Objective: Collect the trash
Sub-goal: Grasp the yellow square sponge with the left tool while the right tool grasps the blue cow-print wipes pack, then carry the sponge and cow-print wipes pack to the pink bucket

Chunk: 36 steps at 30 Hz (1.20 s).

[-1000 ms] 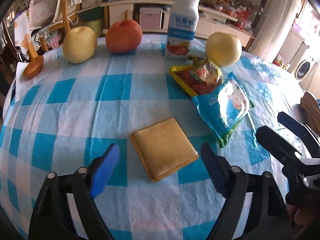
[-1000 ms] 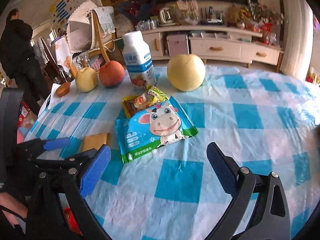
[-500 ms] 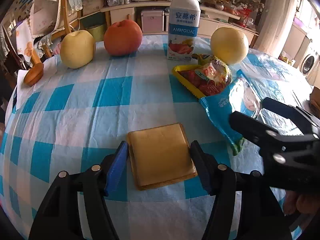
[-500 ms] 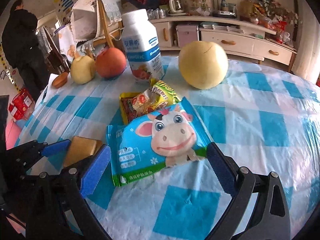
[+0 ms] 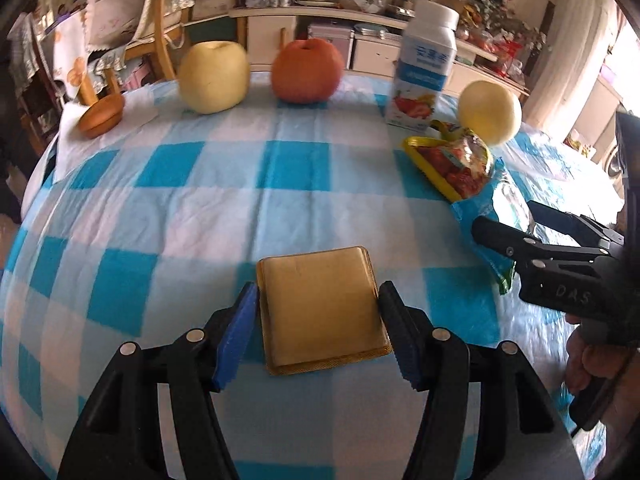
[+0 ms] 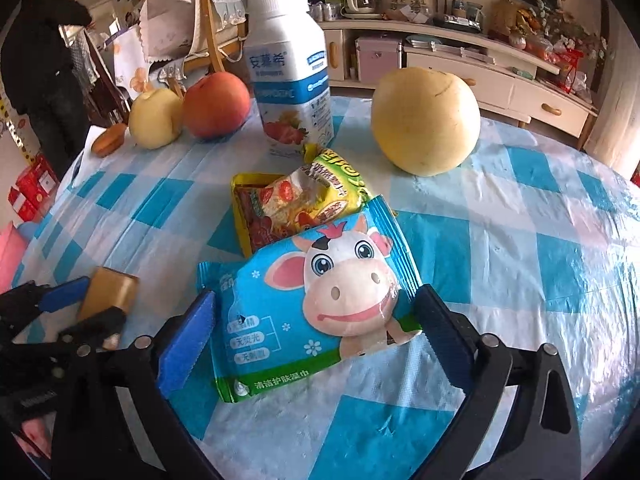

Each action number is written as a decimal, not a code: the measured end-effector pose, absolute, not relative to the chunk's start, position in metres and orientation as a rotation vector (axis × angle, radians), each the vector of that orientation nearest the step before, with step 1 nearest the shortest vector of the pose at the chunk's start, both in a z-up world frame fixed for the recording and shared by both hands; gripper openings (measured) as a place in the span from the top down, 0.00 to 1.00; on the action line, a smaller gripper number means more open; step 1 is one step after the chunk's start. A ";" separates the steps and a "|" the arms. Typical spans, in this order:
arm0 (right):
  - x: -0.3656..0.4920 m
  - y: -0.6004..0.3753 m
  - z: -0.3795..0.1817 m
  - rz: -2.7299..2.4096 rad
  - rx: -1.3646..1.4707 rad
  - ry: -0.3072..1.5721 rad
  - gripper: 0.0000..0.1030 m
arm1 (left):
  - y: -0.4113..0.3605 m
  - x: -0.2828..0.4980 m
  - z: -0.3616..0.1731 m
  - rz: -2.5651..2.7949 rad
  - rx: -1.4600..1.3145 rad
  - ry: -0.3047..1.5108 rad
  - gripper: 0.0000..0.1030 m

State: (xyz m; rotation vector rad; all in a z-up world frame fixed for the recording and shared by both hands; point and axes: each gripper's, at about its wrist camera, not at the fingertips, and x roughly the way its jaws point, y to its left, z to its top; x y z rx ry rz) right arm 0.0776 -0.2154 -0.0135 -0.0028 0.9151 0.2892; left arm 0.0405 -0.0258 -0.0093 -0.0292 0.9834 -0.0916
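Straddling a flat golden square packet (image 5: 323,307), the left claw (image 5: 324,338) has one blue pad against the packet's left edge and the other against its right edge, so it is narrowed onto the packet, which lies flat on the blue-and-white checked tabletop (image 5: 200,208). The right claw (image 6: 316,338) stands wide on either side of a blue wet-wipe pack with a cartoon cow (image 6: 316,300); its pads sit just beside the pack's two edges, and I cannot tell whether they touch. The far corner of that pack overlaps a torn yellow snack wrapper (image 6: 296,204). Behind the wrapper stands a white yogurt drink bottle (image 6: 290,68), upright. A large yellow pear (image 6: 426,120) rests to the right of it; a red apple (image 6: 216,104) and a smaller yellow pear (image 6: 155,118) touch each other to its left. Near the far-left tabletop edge, a small brown bun (image 5: 101,114) sits on white paper (image 5: 68,136).
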 end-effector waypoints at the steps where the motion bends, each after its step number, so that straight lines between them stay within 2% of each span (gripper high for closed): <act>1: 0.076 -0.213 -0.013 0.293 -0.013 0.912 0.15 | -0.022 0.038 -0.008 -0.088 -0.034 0.982 0.39; 3: 0.073 -0.210 -0.012 0.304 -0.023 0.907 0.21 | -0.012 0.029 -0.005 -0.083 -0.044 0.976 0.39; 13: 0.049 -0.193 -0.011 0.356 -0.052 0.878 0.30 | 0.036 -0.025 0.024 -0.016 -0.039 0.888 0.39; 19: 0.033 -0.183 -0.009 0.353 -0.076 0.865 0.31 | 0.061 -0.039 0.024 -0.011 -0.087 0.845 0.39; 36: -0.003 -0.135 0.024 0.403 -0.074 0.827 0.32 | 0.108 -0.041 0.038 0.122 0.001 0.743 0.39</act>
